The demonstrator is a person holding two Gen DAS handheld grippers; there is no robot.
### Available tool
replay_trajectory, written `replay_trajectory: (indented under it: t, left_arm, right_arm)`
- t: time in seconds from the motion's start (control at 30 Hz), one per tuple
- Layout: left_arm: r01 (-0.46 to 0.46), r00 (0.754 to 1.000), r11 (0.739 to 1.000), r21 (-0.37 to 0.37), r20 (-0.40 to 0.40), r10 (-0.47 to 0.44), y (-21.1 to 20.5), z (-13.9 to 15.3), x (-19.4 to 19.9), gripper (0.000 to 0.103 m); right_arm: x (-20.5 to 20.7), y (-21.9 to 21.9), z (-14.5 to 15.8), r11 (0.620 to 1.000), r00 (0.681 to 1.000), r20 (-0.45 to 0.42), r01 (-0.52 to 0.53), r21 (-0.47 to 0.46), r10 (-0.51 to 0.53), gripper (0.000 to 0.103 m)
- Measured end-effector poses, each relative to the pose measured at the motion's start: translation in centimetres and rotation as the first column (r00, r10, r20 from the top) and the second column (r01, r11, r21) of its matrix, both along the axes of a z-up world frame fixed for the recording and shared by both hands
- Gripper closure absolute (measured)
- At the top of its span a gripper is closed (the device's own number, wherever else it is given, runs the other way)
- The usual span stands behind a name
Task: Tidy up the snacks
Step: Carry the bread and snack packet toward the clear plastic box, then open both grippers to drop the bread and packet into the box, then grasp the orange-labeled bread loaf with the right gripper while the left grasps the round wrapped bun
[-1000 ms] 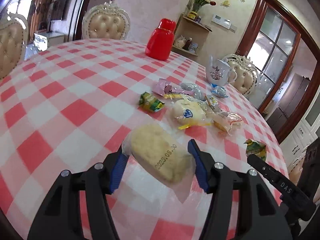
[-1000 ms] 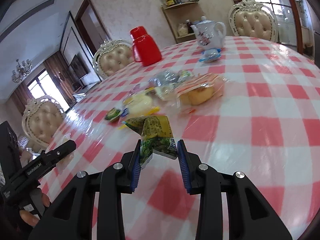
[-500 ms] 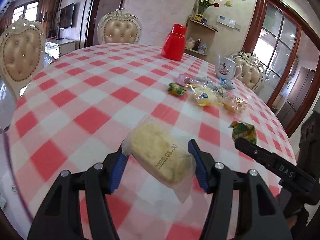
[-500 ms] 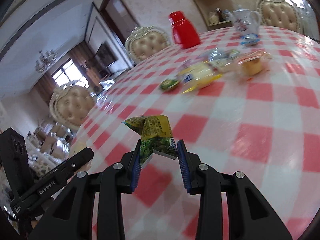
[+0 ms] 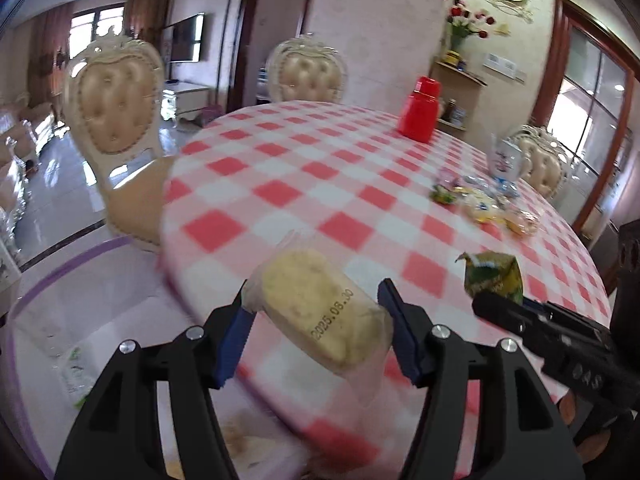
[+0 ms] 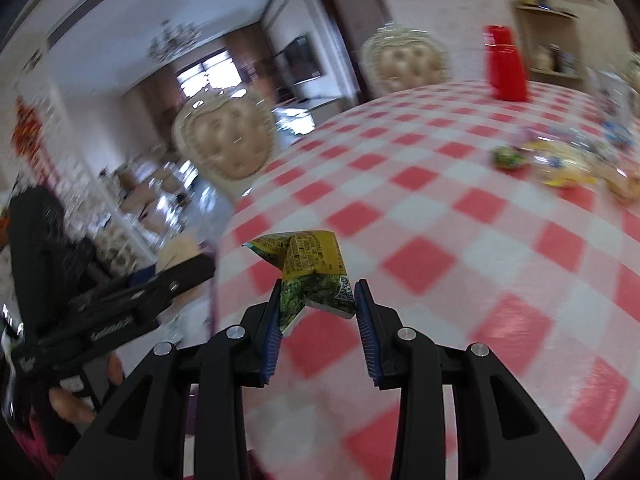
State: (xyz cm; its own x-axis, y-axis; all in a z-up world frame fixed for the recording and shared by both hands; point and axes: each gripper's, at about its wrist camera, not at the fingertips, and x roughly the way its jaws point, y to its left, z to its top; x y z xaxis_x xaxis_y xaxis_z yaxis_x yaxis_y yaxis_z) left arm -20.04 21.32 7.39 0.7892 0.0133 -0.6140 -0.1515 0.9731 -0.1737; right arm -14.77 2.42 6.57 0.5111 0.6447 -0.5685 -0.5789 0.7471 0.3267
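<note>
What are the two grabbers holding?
Left gripper squeezes the wrapped cake by its sides; right gripper pinches the green-yellow snack packet at its lower end.

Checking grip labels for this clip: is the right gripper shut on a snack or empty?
Shut on one: the right gripper has both blue pads pressed against a green-yellow snack packet, held above the checked table.

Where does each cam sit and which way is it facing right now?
Left wrist: on the left gripper, facing forward and down over the table edge; its fingers hold a wrapped cake; the right gripper shows at right.
Right wrist: on the right gripper, facing across the table; holds a green-yellow packet; a hand shows low left.
Shared: red jug, snack pile, checked cloth.
</note>
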Motion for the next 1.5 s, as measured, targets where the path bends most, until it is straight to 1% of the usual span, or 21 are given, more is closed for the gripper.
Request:
replay_trajectory:
  t: [0.23,0.4,0.6,0.67,0.7,0.73,0.77,0.8,0.83,0.9,0.97,1.07,1.1,1.2,1.27,1.3,1.33,1.4,1.43,1.47,1.5]
  left_arm:
    - [-0.101,0.994,0.993,0.056,-0.029,0.103,5.5,-0.2,-1.7,0.04]
    - [-0.181,0.981,0.982,0.059,-0.052,0.184,9.8,-0.8,-2.6,0.04]
    - [-0.264,0.96,0.961,0.083,-0.07,0.269,13.1,-0.9,-3.6,0.038]
    - [-0.302,0.948,0.948,0.099,-0.069,0.31,13.9,-0.8,-4.0,0.03]
    - [-0.332,0.94,0.938,0.102,-0.048,0.338,14.3,-0.5,-4.4,0.02]
    - [-0.349,0.935,0.932,0.103,-0.034,0.354,14.3,-0.2,-4.6,0.016]
    - [-0.362,0.93,0.926,0.107,-0.023,0.366,14.3,0.0,-4.8,0.014]
    - [-0.371,0.927,0.921,0.116,-0.015,0.376,14.1,0.3,-4.8,0.008]
    - [-0.373,0.926,0.92,0.123,-0.009,0.377,13.8,0.4,-4.7,0.005]
    - [-0.368,0.928,0.919,0.141,0.003,0.371,13.0,0.5,-4.5,0.003]
    - [-0.348,0.936,0.925,0.154,0.003,0.351,11.9,0.3,-4.0,0.003]
    - [-0.317,0.948,0.938,0.142,0.012,0.318,9.8,-0.3,-3.0,0.003]
    - [-0.311,0.95,0.941,0.13,0.012,0.312,9.1,-0.4,-2.7,0.003]
    - [-0.255,0.967,0.966,0.041,-0.003,0.256,5.8,-0.6,-1.0,0.002]
    - [-0.134,0.991,0.99,-0.033,0.005,0.134,2.0,-0.2,0.8,0.002]
    - [-0.089,0.996,0.995,-0.048,0.009,0.09,0.5,0.0,1.6,0.002]
    - [-0.014,1.0,0.997,-0.073,0.015,0.015,-1.8,0.3,3.1,0.002]
    - [0.069,0.997,0.992,-0.105,0.023,-0.067,-5.2,0.3,5.7,0.002]
    - [0.104,0.994,0.988,-0.112,0.027,-0.102,-7.2,0.3,7.4,0.002]
    - [0.13,0.991,0.985,-0.115,0.027,-0.128,-8.9,0.1,9.1,0.002]
    - [0.149,0.989,0.982,-0.117,0.022,-0.147,-10.5,0.0,10.7,0.002]
  right_arm:
    - [-3.3,7.7,0.3,0.982,0.985,0.019,-0.17,-0.08,0.172,0.069]
    - [-5.1,12.0,-0.5,0.954,0.963,0.018,-0.263,-0.144,0.269,0.069]
    - [-8.0,15.9,-2.0,0.901,0.916,0.003,-0.393,-0.183,0.4,0.069]
    - [-9.0,16.8,-2.4,0.874,0.893,0.003,-0.44,-0.207,0.451,0.067]
    - [-9.5,17.2,-2.6,0.862,0.884,0.005,-0.456,-0.22,0.468,0.063]
    - [-9.9,17.2,-2.6,0.858,0.88,0.015,-0.459,-0.231,0.475,0.048]
    - [-9.9,17.1,-2.6,0.861,0.882,0.021,-0.453,-0.23,0.47,0.04]
    - [-9.9,16.7,-2.5,0.868,0.887,0.025,-0.444,-0.221,0.46,0.033]
    - [-9.5,16.0,-2.2,0.879,0.894,0.024,-0.434,-0.197,0.446,0.033]
    - [-8.6,14.8,-1.9,0.895,0.907,0.017,-0.413,-0.169,0.421,0.033]
    - [-7.0,12.7,-1.6,0.921,0.928,0.009,-0.367,-0.129,0.372,0.031]
    - [-4.8,9.3,-1.5,0.955,0.958,-0.012,-0.287,-0.075,0.287,0.026]
    - [-4.0,7.9,-1.5,0.965,0.966,-0.02,-0.257,-0.056,0.256,0.025]
    - [-1.6,3.1,-1.2,0.992,0.991,-0.04,-0.13,0.001,0.13,0.022]
    - [-0.2,-0.8,-0.9,0.998,0.998,-0.045,-0.035,0.045,0.037,0.019]
    - [0.5,-3.1,-0.9,0.998,0.999,-0.044,0.024,0.058,-0.022,0.017]
    - [1.0,-4.5,-0.9,0.996,0.997,-0.042,0.063,0.057,-0.06,0.016]
    - [2.6,-8.9,-1.0,0.979,0.98,-0.039,0.198,0.042,-0.196,0.016]
    - [3.2,-10.3,-1.0,0.97,0.97,-0.044,0.24,0.042,-0.238,0.016]
    - [4.1,-12.8,-1.2,0.95,0.951,-0.06,0.307,0.05,-0.304,0.016]
    - [5.1,-16.2,-1.4,0.919,0.921,-0.084,0.388,0.073,-0.382,0.016]
